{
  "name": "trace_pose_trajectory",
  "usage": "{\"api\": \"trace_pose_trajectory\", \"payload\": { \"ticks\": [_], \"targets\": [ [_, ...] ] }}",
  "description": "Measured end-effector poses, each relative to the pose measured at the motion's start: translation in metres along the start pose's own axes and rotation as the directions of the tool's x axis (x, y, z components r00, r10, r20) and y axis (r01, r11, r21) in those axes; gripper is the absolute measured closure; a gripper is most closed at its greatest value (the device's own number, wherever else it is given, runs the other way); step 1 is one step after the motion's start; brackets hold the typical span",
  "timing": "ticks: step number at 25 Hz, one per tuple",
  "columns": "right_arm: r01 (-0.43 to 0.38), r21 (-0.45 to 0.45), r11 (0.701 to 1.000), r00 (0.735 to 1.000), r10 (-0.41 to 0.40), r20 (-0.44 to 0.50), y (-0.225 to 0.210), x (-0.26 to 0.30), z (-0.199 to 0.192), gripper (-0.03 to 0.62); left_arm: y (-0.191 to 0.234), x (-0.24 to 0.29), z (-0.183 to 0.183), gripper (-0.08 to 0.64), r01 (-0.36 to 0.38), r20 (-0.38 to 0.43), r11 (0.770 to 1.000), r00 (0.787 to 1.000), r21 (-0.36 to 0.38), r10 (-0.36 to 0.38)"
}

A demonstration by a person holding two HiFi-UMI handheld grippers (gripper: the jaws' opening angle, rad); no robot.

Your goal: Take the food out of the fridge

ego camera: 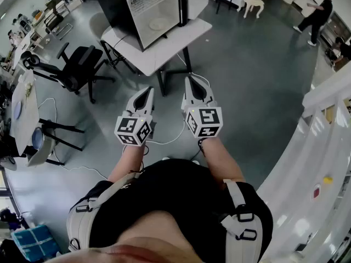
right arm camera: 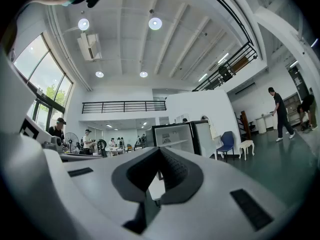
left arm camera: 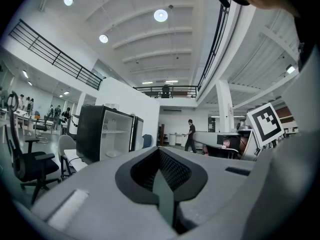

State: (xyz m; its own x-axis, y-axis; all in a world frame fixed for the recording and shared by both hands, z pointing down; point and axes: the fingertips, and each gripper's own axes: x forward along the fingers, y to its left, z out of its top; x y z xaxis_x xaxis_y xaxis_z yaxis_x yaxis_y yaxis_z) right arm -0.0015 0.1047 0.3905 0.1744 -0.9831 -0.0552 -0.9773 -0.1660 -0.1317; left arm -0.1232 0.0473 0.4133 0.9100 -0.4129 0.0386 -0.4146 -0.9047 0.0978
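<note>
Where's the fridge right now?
The fridge stands on the white table at the top centre of the head view, with a black office chair on the floor to its left.

Head view looks down; gripper views level toward fridge [ego camera: 156, 12].

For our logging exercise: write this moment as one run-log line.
stage: before reaching | left gripper: shut, empty | right gripper: shut, empty | fridge: on table, ahead, untouched
</note>
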Motion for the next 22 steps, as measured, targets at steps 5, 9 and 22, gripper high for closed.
{"api": "trace_pose_trajectory", "payload": {
  "ticks": [5, 9, 22],
  "targets": [
    [-0.014, 0.005, 1.0, 1.0, 0.014, 0.0, 0.009, -0.004, -0.002, 0.583, 0.004, -0.007, 0.0, 0.557, -0.003, 0.003, 1.0, 1.0, -0.002, 0.003],
    [-0.009, -0.005, 1.0, 1.0, 0.009, 0.013, 0.014, -0.003, -0.002, 0.583, 0.009, -0.011, -0.001, 0.557, 0.001, 0.005, 1.0, 1.0, -0.009, -0.001],
    [0.03, -0.021, 0.999, 1.0, -0.03, 0.002, 0.057, 0.022, -0.023, 0.583, 0.062, -0.031, -0.006, 0.557, 0.048, 0.016, 0.999, 0.999, -0.015, -0.047]
  ]
}}
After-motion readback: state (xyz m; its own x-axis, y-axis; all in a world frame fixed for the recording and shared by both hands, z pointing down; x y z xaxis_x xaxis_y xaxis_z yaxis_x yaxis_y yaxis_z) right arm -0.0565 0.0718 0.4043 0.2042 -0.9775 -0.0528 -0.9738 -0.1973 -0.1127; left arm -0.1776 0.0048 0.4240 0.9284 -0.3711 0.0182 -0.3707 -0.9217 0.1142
